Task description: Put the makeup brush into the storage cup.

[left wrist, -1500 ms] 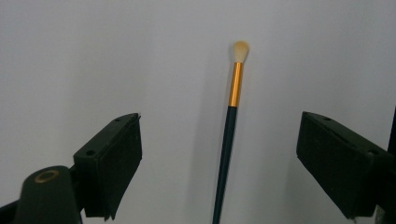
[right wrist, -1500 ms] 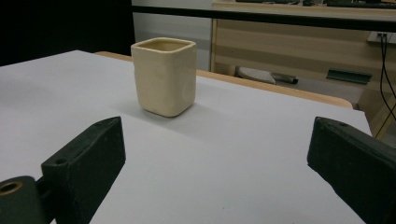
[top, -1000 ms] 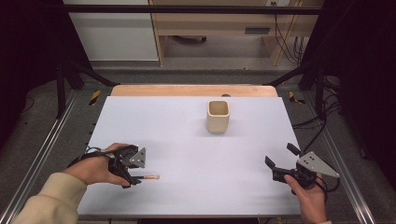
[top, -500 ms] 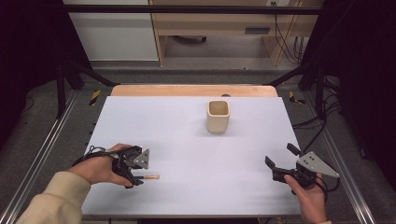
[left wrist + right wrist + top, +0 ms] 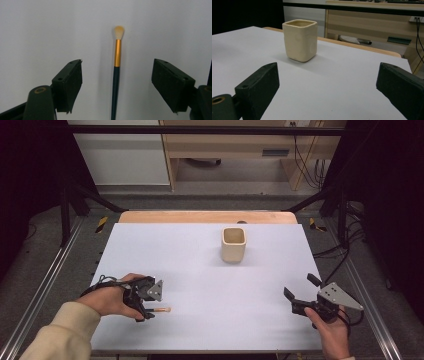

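Brush (image 5: 116, 72) — dark handle, gold ferrule; cream cup (image 5: 234, 244).

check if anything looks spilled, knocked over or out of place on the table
Nothing stands out. The brush lies flat on the white table between the open left gripper pads, untouched; the cream cup stands upright, undamaged.

I see one brush (image 5: 116, 75) lying flat on the white table (image 5: 200, 265). Slim dark handle, orange-gold ferrule, small pale cream tuft at the tip. From above it sits near the table's front left edge, tuft end pointing toward the table's middle, handle end hidden. Landmark is the cream cup (image 5: 234, 244): brush lies well apart from it, toward the front and left. In the left gripper view the brush runs straight, tuft farthest away, handle leaving the bottom edge. Looks clean and whole.
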`<action>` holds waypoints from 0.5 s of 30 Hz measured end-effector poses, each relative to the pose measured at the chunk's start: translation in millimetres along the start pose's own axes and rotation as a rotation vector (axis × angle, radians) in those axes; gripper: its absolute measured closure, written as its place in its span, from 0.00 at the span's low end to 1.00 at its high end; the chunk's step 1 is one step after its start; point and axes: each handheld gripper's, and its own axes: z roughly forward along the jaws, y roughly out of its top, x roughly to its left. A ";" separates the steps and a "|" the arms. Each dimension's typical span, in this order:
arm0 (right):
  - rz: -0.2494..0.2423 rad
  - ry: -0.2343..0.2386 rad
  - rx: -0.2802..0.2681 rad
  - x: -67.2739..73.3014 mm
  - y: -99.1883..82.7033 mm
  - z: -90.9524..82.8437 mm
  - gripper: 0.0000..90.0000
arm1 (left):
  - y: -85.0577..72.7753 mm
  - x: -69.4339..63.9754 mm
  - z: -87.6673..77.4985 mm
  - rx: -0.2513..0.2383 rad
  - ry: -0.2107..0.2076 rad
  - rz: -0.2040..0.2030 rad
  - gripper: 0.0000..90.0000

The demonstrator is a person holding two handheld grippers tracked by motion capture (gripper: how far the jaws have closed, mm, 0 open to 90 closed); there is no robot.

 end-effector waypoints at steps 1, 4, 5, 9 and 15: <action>0.000 0.000 0.000 0.0 0.0 0.0 0.06 | 0.4 0.0 0.7 0.006 -0.001 0.002 0.26; 0.001 0.000 -0.001 0.1 0.0 -0.2 0.06 | 1.2 0.0 2.6 0.013 -0.002 0.005 0.24; 0.000 0.000 0.000 0.0 0.0 -0.1 0.06 | 1.3 0.3 2.8 0.017 -0.006 0.003 0.23; -0.001 0.001 -0.001 0.1 0.0 0.0 0.06 | 1.2 0.5 4.5 0.026 -0.006 0.002 0.20; 0.000 0.002 0.002 0.4 0.1 -0.2 0.06 | 1.7 0.0 8.6 0.046 -0.017 0.010 0.17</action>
